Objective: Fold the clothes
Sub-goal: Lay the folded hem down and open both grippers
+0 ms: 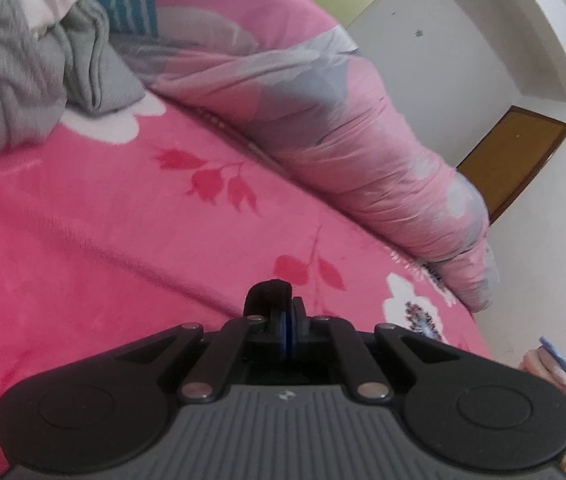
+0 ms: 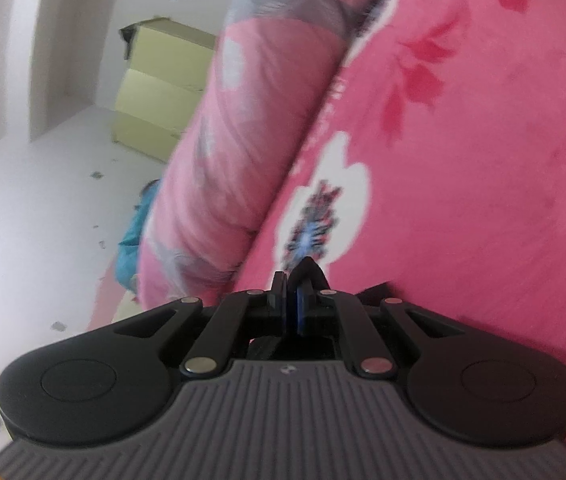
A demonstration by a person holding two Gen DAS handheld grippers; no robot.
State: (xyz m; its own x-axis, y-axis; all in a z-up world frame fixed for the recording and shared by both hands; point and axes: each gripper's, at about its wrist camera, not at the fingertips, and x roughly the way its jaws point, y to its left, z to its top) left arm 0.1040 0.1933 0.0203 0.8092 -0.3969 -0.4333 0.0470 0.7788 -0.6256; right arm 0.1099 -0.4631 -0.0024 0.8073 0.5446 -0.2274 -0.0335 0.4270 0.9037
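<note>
The heap of grey clothes (image 1: 23, 64) on the pink bed (image 1: 123, 220) is cut off at the frame's edge. A rolled quilt (image 1: 343, 140) borders the bed. The left tool (image 1: 289, 312) and right tool (image 2: 293, 292) each have their fingers pressed together, holding nothing.

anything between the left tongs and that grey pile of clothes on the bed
Nothing visible. Only open pink flowered blanket lies between the shut left tongs and the crumpled grey clothes at upper left. The rolled pink quilt sits off to the right of that path.
</note>
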